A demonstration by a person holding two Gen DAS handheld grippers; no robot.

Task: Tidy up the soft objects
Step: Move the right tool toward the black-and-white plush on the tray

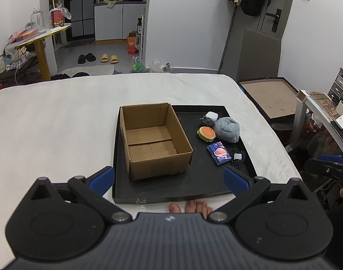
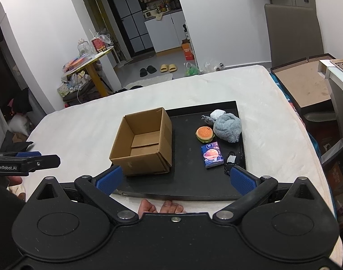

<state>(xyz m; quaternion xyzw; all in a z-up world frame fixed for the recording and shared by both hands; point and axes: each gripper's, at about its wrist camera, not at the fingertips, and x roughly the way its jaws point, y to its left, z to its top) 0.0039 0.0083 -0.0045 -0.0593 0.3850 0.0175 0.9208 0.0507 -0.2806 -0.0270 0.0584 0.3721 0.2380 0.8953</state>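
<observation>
An open, empty cardboard box (image 1: 153, 139) (image 2: 144, 141) stands on the left half of a black tray (image 1: 193, 186) (image 2: 193, 180) on the white bed. On the tray's right half lie a burger-shaped plush (image 1: 207, 133) (image 2: 204, 133), a grey-blue rolled towel (image 1: 228, 129) (image 2: 228, 127), a small dark grey plush (image 1: 206, 120) (image 2: 207, 118), a white wad (image 1: 211, 115) (image 2: 218, 113), a blue tissue pack (image 1: 219, 153) (image 2: 211, 154) and a black item with a white tag (image 1: 237, 157) (image 2: 232, 160). My left gripper (image 1: 169, 178) and right gripper (image 2: 175, 178) hover open over the tray's near edge, both empty.
The person's toes (image 1: 189, 207) (image 2: 162, 205) rest on the bed just before the tray. A brown-lined flat box (image 1: 268, 99) (image 2: 304, 83) and a desk (image 1: 324, 112) stand right of the bed. A yellow-legged round table (image 1: 42, 36) is far left.
</observation>
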